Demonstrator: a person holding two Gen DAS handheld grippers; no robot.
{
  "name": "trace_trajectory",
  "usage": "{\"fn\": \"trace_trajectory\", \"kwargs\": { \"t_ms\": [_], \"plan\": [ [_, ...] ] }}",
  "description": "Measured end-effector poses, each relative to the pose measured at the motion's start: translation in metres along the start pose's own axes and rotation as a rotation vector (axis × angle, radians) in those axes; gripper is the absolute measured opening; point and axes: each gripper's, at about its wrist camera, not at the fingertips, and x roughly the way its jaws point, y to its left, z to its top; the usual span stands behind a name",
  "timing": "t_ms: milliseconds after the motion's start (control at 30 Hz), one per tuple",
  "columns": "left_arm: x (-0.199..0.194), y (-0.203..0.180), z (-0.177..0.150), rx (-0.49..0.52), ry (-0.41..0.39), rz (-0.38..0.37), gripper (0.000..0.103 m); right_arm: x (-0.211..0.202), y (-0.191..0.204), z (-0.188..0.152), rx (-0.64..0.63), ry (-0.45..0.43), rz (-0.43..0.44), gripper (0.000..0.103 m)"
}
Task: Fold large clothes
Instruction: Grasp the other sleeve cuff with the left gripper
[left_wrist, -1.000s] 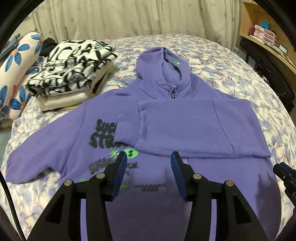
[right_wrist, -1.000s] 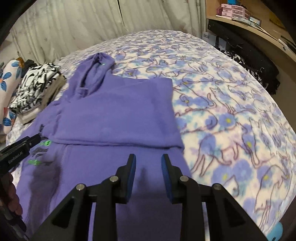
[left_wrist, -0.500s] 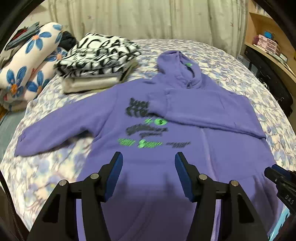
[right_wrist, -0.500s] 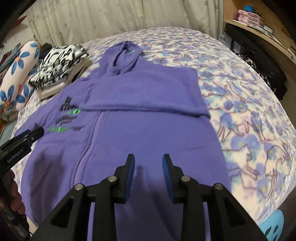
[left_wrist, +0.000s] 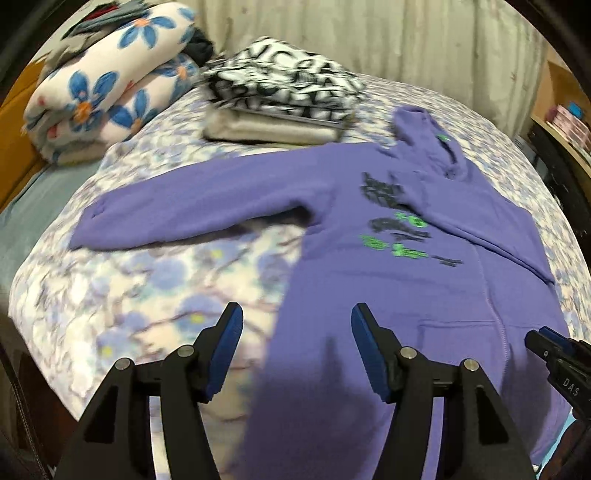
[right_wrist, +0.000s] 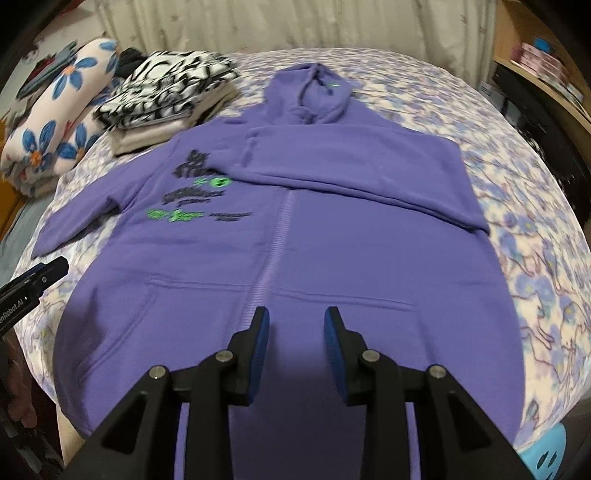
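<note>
A purple zip hoodie (right_wrist: 295, 240) with black and green print lies face up on the bed, hood at the far end. Its right sleeve (right_wrist: 351, 173) is folded across the chest. Its left sleeve (left_wrist: 207, 199) lies stretched out to the left. My left gripper (left_wrist: 297, 325) is open and empty, above the hoodie's lower left edge. My right gripper (right_wrist: 295, 325) is open and empty, above the hoodie's hem near the zip. The left gripper's tip shows in the right wrist view (right_wrist: 40, 277); the right gripper's tip shows in the left wrist view (left_wrist: 554, 350).
A stack of folded clothes with a black-and-white top (right_wrist: 166, 96) lies at the far left of the floral bedspread (right_wrist: 535, 221). A rolled flowered blanket (left_wrist: 103, 81) lies left of it. Curtains hang behind; a wooden shelf (right_wrist: 535, 74) stands at the right.
Both grippers pulled back toward the hoodie's hem, showing more of the garment. The left gripper also swung left, bringing the stretched-out left sleeve into full view. Both stayed open.
</note>
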Motion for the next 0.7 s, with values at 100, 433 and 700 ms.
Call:
{"fn": "trace_trajectory", "kwargs": {
  "t_ms": [100, 433, 700],
  "plan": [
    [0.002, 0.03, -0.006, -0.053, 0.011, 0.019, 0.062, 0.001, 0.02, 0.003, -0.037, -0.001, 0.011, 0.031],
    [0.026, 0.147, -0.009, -0.277, 0.027, -0.004, 0.064, 0.019, 0.086, 0.026, -0.147, 0.001, 0.054, 0.031],
    [0.071, 0.226, 0.015, -0.453, 0.06, -0.115, 0.065, 0.044, 0.136, 0.064, -0.176, -0.026, 0.102, 0.031]
  ]
}}
